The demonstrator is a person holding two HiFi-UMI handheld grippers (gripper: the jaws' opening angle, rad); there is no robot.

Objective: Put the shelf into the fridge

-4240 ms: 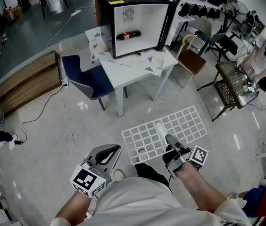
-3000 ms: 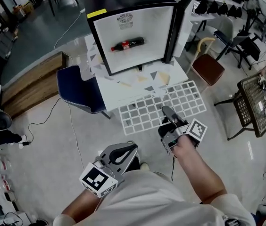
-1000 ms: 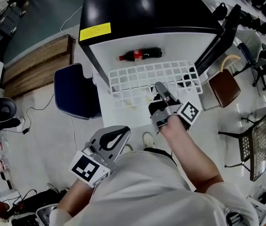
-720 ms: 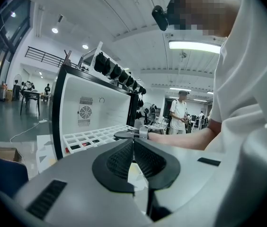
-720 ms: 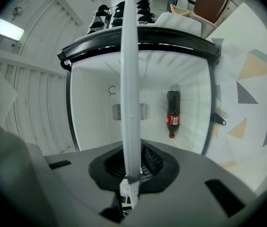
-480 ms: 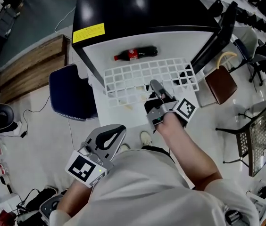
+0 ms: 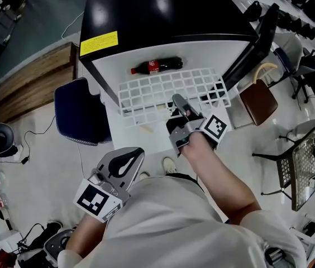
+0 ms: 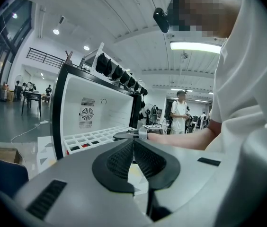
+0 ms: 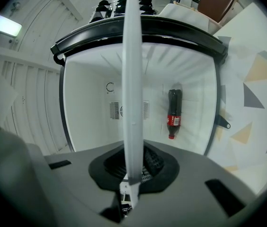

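Left tongs (image 7: 137,153) (image 8: 134,144) low by the person's white shirt (image 7: 174,228), jaws pressed together, nothing between them

Right tongs (image 7: 177,101) (image 9: 132,169) further out, reaching level toward the fridge, jaws narrow and clamped on the near edge of the white wire grid shelf (image 7: 168,89) (image 9: 131,79)

Shelf held flat above the white table with triangle print (image 7: 128,134) (image 9: 252,93), its far part at the mouth of the black mini fridge with white inside (image 7: 163,15) (image 8: 100,103); seen edge-on in the right gripper view

Red-label cola bottle (image 7: 156,66) (image 9: 173,113) lies on its side on the fridge floor, under and past the shelf's far edge

Black fridge door (image 7: 253,46) swung open at right

Dark blue chair (image 7: 79,113) left of the table, brown-seat chair (image 7: 256,102) right of it, both on the floor
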